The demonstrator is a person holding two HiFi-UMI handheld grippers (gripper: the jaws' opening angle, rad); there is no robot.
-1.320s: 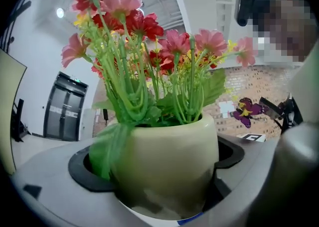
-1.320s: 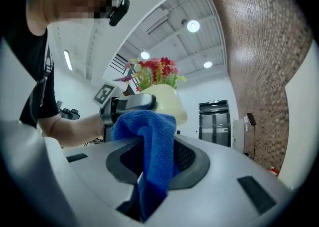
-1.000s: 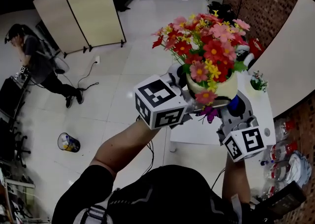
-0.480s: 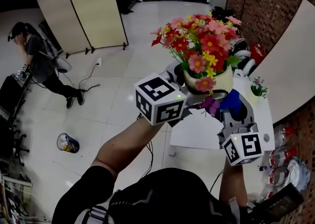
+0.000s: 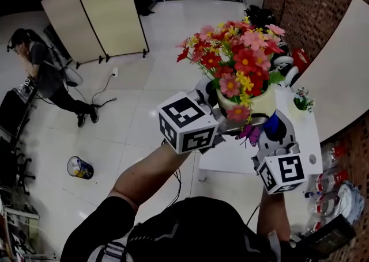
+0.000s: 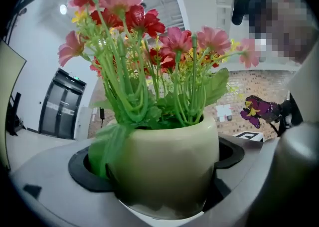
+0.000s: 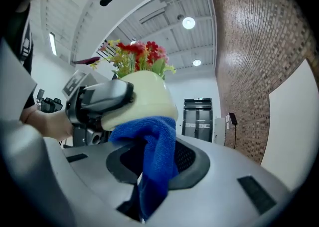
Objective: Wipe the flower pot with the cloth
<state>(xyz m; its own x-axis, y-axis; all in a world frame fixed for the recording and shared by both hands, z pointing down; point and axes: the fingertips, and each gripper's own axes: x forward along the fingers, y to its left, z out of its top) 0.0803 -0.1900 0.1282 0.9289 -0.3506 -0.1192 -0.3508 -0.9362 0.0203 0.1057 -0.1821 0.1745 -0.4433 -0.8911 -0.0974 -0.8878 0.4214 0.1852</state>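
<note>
A cream flower pot (image 5: pixel 258 102) full of red, pink and yellow artificial flowers (image 5: pixel 236 56) is held up in the air. My left gripper (image 5: pixel 222 118) is shut on the flower pot (image 6: pixel 164 166), its jaws hugging both sides. My right gripper (image 5: pixel 271 128) is shut on a blue cloth (image 7: pixel 152 156), which presses against the pot's underside (image 7: pixel 144 102). In the head view the blue cloth (image 5: pixel 271 121) shows just right of the pot. A purple flower (image 5: pixel 249 134) hangs below the pot.
A white table (image 5: pixel 302 140) stands below at the right with a small potted plant (image 5: pixel 302 98) on it. Bottles (image 5: pixel 331 189) sit on the floor by the brick wall. Folding screens (image 5: pixel 95 10), a person (image 5: pixel 43 73) and a bin (image 5: pixel 79 167) are far left.
The pot and both grippers have shifted slightly, up and left, then back down. The cloth stays against the pot, moving a little along its lower side.
</note>
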